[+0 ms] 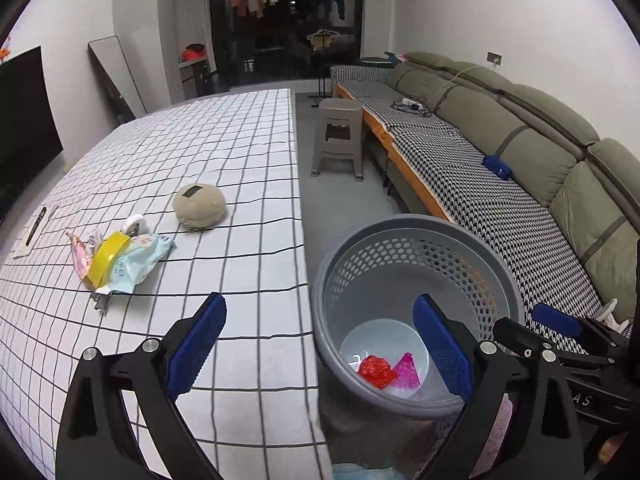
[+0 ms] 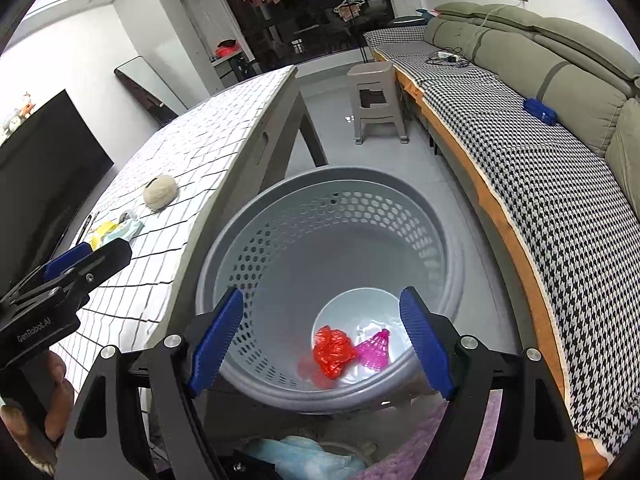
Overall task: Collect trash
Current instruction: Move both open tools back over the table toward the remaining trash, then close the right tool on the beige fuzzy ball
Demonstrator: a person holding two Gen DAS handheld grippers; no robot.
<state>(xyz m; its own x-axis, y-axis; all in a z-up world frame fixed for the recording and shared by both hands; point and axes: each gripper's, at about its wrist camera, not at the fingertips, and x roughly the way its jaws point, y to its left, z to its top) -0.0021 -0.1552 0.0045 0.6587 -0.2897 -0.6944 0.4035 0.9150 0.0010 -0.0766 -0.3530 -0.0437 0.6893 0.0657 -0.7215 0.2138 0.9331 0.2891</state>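
The left tongs (image 1: 318,344) are hanging spread wide and gripping nothing, straddling the edge of the white tabletop with its black grid cloth (image 1: 224,168) and the round grey perforated plastic basket (image 1: 416,240) standing on the floor just beside it. The right tongs (image 2: 322,340) are likewise gaping apart and unloaded, hovering directly over the basket's mouth. At the bottom of the basket, a crumpled red plastic wrapper (image 2: 334,350) and a pink netted cone-shaped piece (image 2: 376,348) are lying, touching each other. On the tabletop, well apart from the basket, a pale blue snack packet (image 1: 138,258) is resting under a yellow tape roll (image 1: 108,258), with a pink wrapper (image 1: 80,254) just beside them. A beige round fabric cushion (image 1: 200,207) is sitting near that cluster.
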